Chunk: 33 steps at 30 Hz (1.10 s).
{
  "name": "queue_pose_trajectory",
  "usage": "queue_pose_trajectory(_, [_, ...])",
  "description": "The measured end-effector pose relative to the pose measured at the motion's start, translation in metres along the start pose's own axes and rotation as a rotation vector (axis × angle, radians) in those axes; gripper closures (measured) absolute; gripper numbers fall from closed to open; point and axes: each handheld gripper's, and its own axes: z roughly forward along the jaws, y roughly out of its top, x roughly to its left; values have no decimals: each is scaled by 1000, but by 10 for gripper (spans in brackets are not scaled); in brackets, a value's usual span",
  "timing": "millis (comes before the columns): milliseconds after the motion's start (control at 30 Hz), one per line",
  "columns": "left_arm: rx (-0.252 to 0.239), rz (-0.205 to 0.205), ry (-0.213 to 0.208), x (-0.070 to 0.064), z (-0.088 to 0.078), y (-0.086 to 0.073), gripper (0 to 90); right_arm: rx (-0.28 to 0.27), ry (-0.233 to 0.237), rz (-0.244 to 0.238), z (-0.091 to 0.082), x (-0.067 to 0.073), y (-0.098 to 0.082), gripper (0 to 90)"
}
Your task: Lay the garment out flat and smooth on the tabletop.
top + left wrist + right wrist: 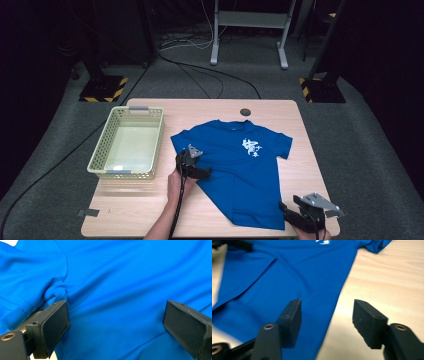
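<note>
A blue T-shirt (240,165) with a white print lies spread face up on the wooden table (150,200). My left gripper (201,172) is open at the shirt's left edge below the sleeve. Its jaws stand wide apart over the blue cloth (117,290), with the armpit seam bunched beside the left jaw. My right gripper (286,210) is open at the shirt's bottom right corner near the table's front edge. In the right gripper view its jaws straddle the shirt's side edge (312,290), one jaw over cloth and one over bare wood.
A pale green plastic basket (98,159) stands on the table's left side, with nothing in it. A round cable hole (245,112) sits at the far edge. Two tape marks lie near the front left corner. Cables cross the floor beyond.
</note>
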Motion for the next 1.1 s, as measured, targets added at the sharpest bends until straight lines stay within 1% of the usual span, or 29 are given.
queue_pose_trajectory(33, [-2,2,0,0,0,0,64,0,0,0,0,0,0,306])
queue_pose_trajectory(67, [-5,9,4,-2,-1,-1,65,-4,-2,15,20,-8,8,267])
queue_pose_trajectory(100, [-5,9,4,-2,-1,-1,66,4,-7,25,29,-12,12,228])
queue_pose_trajectory(133, [-9,17,3,-2,-2,-1,69,2,-7,36,37,-16,16,218])
queue_pose_trajectory(167, [-9,17,3,-2,-2,-1,70,2,-7,36,37,-16,16,218])
queue_pose_trajectory(200, [-11,18,-1,-3,-3,-2,77,5,-19,49,52,-23,23,185])
queue_pose_trajectory(233, [-8,10,-6,-3,-4,-2,77,5,-19,49,52,-23,23,185])
queue_pose_trajectory(267, [-15,-4,-19,-4,-5,-2,78,7,-25,47,58,-26,26,181])
queue_pose_trajectory(300, [-23,-3,-23,-7,-9,-2,77,10,-39,45,63,-28,28,170])
queue_pose_trajectory(333, [-47,0,-35,-15,-16,0,84,12,-60,41,73,-31,31,156])
queue_pose_trajectory(367, [-47,0,-35,-15,-16,0,84,12,-60,41,73,-31,31,156])
queue_pose_trajectory(400, [-60,0,-48,-20,-20,2,86,21,-75,35,80,-32,33,152])
queue_pose_trajectory(433, [-73,4,-55,-26,-23,4,86,21,-75,35,80,-32,33,152])
queue_pose_trajectory(467, [-85,8,-76,-32,-26,6,105,30,-97,14,85,-33,34,149])
queue_pose_trajectory(500, [-92,11,-102,-38,-27,8,105,30,-97,14,85,-33,34,149])
queue_pose_trajectory(533, [-75,33,-160,-56,-26,12,122,21,-113,-11,88,-33,37,150])
queue_pose_trajectory(567, [-75,33,-160,-56,-26,12,124,21,-113,-11,88,-33,37,150])
queue_pose_trajectory(633, [-65,51,-175,-67,-23,15,132,36,-112,-9,91,-37,38,150])
queue_pose_trajectory(667, [-59,53,-180,-72,-20,16,154,41,-111,-7,91,-37,38,150])
queue_pose_trajectory(700, [-47,47,-193,-76,-17,17,158,49,-111,-9,92,-37,38,150])
queue_pose_trajectory(767, [-26,41,-198,-83,-11,17,193,50,-121,-24,92,-35,38,151])
queue_pose_trajectory(800, [-17,48,-197,-86,-8,18,215,48,-128,-29,92,-34,38,150])
queue_pose_trajectory(867, [-5,49,-198,-91,-3,18,231,50,-124,-24,92,-34,38,150])
queue_pose_trajectory(933, [4,64,-200,-95,1,18,245,50,-121,-22,93,-35,38,151])
queue_pose_trajectory(1000, [13,73,-190,-98,6,17,279,50,-120,-21,93,-35,38,151])
queue_pose_trajectory(1067, [7,78,-169,-100,5,17,308,52,-119,-17,93,-35,38,151])
queue_pose_trajectory(1100, [8,79,-161,-100,5,17,336,52,-119,-17,93,-35,38,151])
